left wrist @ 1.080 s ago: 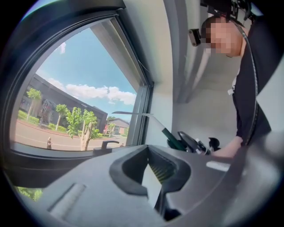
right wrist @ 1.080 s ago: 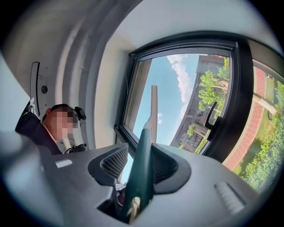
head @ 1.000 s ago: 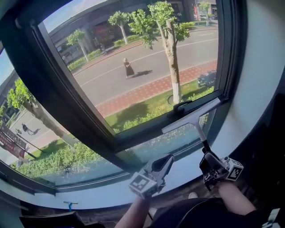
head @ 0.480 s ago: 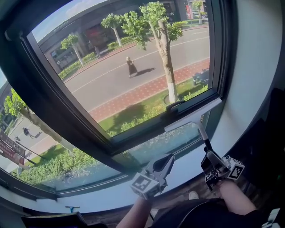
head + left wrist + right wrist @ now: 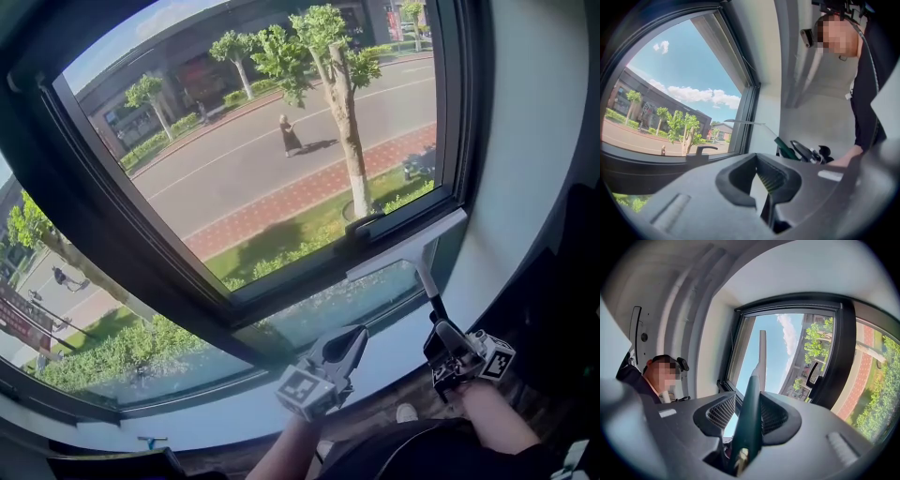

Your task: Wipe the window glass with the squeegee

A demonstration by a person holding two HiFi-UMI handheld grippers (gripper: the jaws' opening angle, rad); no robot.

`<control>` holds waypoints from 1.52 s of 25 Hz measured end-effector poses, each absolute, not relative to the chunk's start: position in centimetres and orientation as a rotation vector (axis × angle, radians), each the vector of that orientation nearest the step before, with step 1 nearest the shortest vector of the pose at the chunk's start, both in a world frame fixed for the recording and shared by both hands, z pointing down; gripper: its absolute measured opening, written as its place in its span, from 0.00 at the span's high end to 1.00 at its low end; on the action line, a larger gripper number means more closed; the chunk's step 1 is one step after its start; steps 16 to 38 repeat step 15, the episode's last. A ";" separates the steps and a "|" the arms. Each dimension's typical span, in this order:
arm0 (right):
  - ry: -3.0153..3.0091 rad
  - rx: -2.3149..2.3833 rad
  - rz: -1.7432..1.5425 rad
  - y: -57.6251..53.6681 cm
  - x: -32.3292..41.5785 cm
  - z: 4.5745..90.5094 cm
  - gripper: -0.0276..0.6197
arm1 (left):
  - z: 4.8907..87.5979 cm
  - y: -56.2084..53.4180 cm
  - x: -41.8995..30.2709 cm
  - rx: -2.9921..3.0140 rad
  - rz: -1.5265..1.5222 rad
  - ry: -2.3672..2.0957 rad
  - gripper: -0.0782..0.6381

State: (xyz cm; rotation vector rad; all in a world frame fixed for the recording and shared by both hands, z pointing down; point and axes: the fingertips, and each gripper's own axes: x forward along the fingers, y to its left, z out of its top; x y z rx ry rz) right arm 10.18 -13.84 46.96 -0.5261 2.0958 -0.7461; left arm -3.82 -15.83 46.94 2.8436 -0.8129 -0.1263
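The squeegee has a pale blade point(image 5: 405, 246) and a dark green handle point(image 5: 750, 423). Its blade lies across the dark frame at the lower right corner of the upper window glass point(image 5: 281, 159), just below the black window handle point(image 5: 370, 221). My right gripper point(image 5: 442, 345) is shut on the squeegee handle, low at the right by the sill. The left gripper point(image 5: 349, 343) hangs beside it to the left, jaws together with nothing between them. In the left gripper view the squeegee blade point(image 5: 745, 123) shows as a thin line off the window.
A lower pane point(image 5: 328, 305) sits under the dark crossbar point(image 5: 187, 281), above a white sill point(image 5: 234, 412). A white wall point(image 5: 544, 141) borders the window on the right. Outside are a street, trees and a walking person. The person's arms and dark clothes fill the bottom edge.
Both grippers and the squeegee have stayed about where they were. The head view has shifted slightly, and the person on the street outside has walked to the right.
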 end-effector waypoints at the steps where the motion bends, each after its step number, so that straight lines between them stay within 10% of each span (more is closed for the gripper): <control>1: 2.086 -0.519 -0.754 -13.8 10.1 46.6 0.70 | 47.0 -15.8 -3.8 2.843 -0.125 -0.814 0.89; 38: 2.086 -0.523 -0.751 -14.3 9.9 47.2 0.70 | 47.1 -15.8 -3.8 2.826 -0.137 -0.774 0.89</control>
